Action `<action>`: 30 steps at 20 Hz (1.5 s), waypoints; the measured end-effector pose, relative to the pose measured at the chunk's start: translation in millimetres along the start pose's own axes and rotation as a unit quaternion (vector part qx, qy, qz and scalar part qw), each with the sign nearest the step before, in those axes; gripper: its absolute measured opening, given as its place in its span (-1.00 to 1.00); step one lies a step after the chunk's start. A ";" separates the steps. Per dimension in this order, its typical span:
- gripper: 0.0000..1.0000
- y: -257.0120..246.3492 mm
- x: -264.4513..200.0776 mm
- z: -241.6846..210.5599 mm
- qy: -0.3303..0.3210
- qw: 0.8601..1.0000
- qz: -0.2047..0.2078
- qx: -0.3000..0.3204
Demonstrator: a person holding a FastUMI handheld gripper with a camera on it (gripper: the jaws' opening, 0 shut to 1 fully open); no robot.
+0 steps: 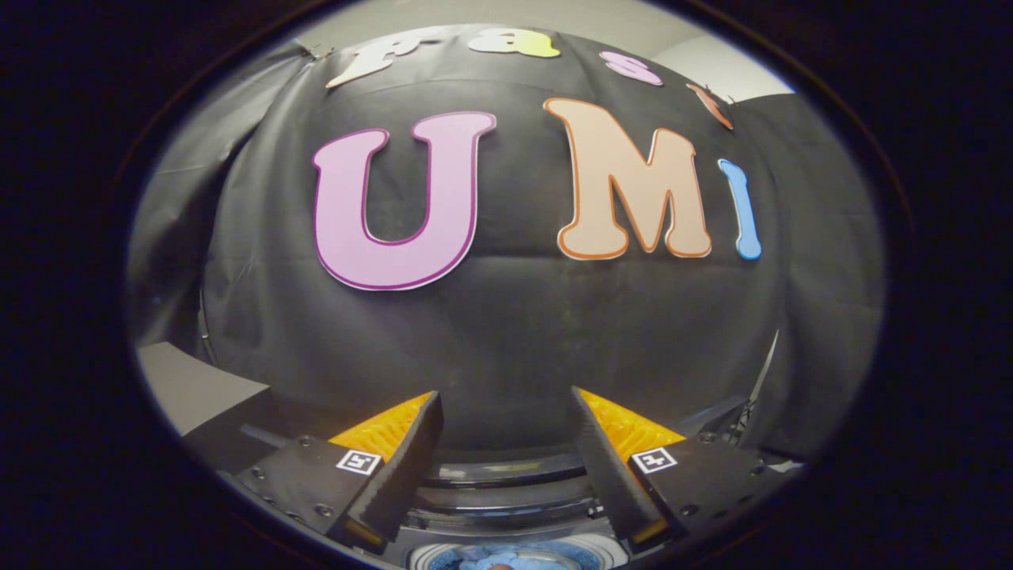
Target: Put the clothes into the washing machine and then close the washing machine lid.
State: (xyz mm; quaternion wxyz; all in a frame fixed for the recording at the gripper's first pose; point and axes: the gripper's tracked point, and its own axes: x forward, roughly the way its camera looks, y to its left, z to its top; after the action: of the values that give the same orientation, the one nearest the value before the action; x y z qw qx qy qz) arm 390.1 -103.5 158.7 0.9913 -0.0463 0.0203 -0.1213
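Below the fingers, low in the gripper view: washing machine (pixel 506 483), dark rim and open drum mouth showing.
Left of scene: grey surface (pixel 198 388) beside the booth wall, nothing on it as far as can be seen.
Left finger (pixel 400 467): spread away from its partner, touching nothing.
Gripper (pixel 506 412): wide apart, empty, aimed at the booth wall (pixel 506 332) beyond.
Clothes (pixel 514 560): blue fabric lying down inside the drum, under and between the fingers.
Right finger (pixel 609 467): likewise clear of everything.
Lid (pixel 506 467): seemingly the dark curved band behind the drum, probably raised; hard to tell.
Done, by judgement: clothes loaded, grip released.
Left: closing the lid.
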 end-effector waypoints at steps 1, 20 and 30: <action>0.97 -0.3 -2.0 -1.4 0.000 1.000 0.000 0.000; 0.97 -4.8 -33.3 -4.0 -0.005 1.000 -0.001 0.001; 0.98 -9.2 -55.3 -12.6 -0.006 1.000 -0.001 -0.001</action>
State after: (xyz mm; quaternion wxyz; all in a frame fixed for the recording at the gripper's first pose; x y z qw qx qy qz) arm 333.6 -100.0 148.6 0.9913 -0.0484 0.0145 -0.1218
